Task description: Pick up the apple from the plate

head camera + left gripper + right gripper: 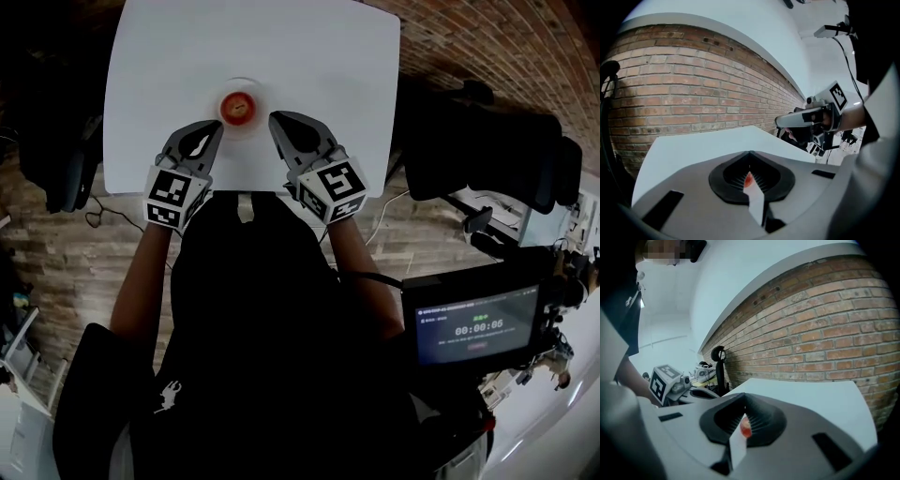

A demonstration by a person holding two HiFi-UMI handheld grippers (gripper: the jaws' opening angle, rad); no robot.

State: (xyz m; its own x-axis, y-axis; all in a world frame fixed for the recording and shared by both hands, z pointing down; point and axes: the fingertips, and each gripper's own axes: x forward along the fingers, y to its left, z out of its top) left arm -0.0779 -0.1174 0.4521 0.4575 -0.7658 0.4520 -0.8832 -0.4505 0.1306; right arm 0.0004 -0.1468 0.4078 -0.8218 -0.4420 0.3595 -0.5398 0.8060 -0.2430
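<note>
- Red was all that either gripper view gave of the apple [748, 180]: a small sliver seen through the thin slit between closed jaws, its shape cut off by the grey jaw bodies.
- White on white, the plate [242, 84] was hard to tell from the table [169, 56] in the head view; only a faint round edge showed.
- Dark clothing on the person filled the lower middle of the head view and hid whatever lay beneath it.
- On the plate sat the apple alone, near the table's middle, a little toward the person's edge.
- From above, the apple looked small and round, red-orange with a paler spot at its top; finer detail could not be made out.
- Left gripper [217, 127] had its jaws fully together and held nothing; its tip hung just left of the plate, apart from the apple.
- Right gripper [274, 119] likewise had its jaws pressed together with nothing gripped; its tip hung just right of the plate.
- Between the two tips lay the apple, touched by neither.
</note>
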